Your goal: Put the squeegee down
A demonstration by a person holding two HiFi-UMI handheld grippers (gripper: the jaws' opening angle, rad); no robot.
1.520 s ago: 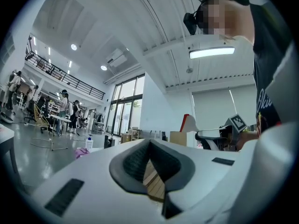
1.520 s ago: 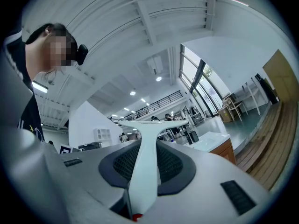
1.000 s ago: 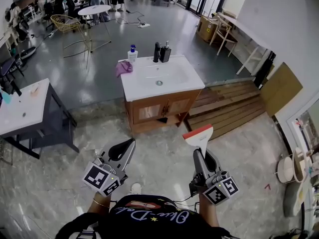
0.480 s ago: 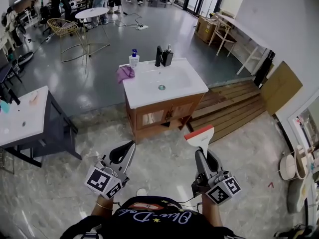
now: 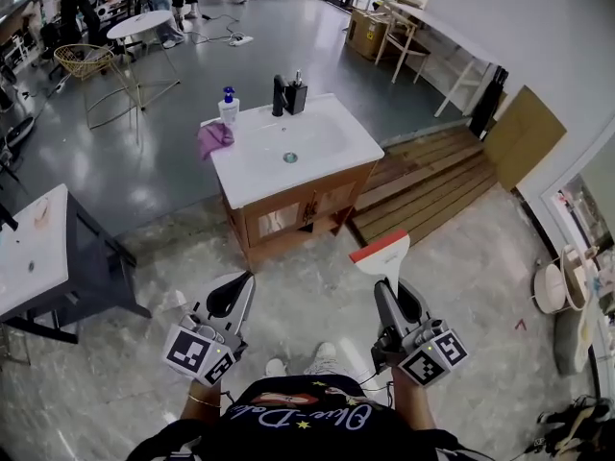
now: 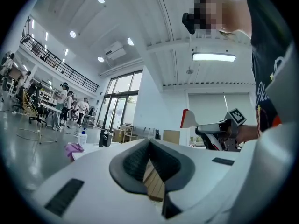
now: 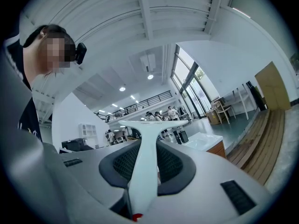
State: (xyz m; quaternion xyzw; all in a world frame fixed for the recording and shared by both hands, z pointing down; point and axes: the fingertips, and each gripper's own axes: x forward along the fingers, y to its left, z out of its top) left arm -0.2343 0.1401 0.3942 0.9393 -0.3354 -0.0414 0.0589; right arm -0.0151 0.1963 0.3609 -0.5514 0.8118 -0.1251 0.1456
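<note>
Squeegee (image 5: 383,257): its white handle is pinched between the pads of the right gripper (image 5: 393,294), with the wide head and its red blade edge sticking out past the fingertips. In the right gripper view the handle runs straight up the middle of the jaws, both pads pressed against it. It hangs in the air over the pale tiled floor (image 5: 115,373), not resting on anything.

The left gripper (image 5: 234,292) is held level beside it, well apart. Its jaws are pressed together at the tips, with nothing between them.

Ahead of both stands a wooden vanity (image 5: 288,221) with a white sink top. On that top lie a purple cloth (image 5: 213,138), a pump bottle (image 5: 229,105) and a black faucet (image 5: 279,94). A slatted wooden platform (image 5: 423,185) lies to the vanity's right.
</note>
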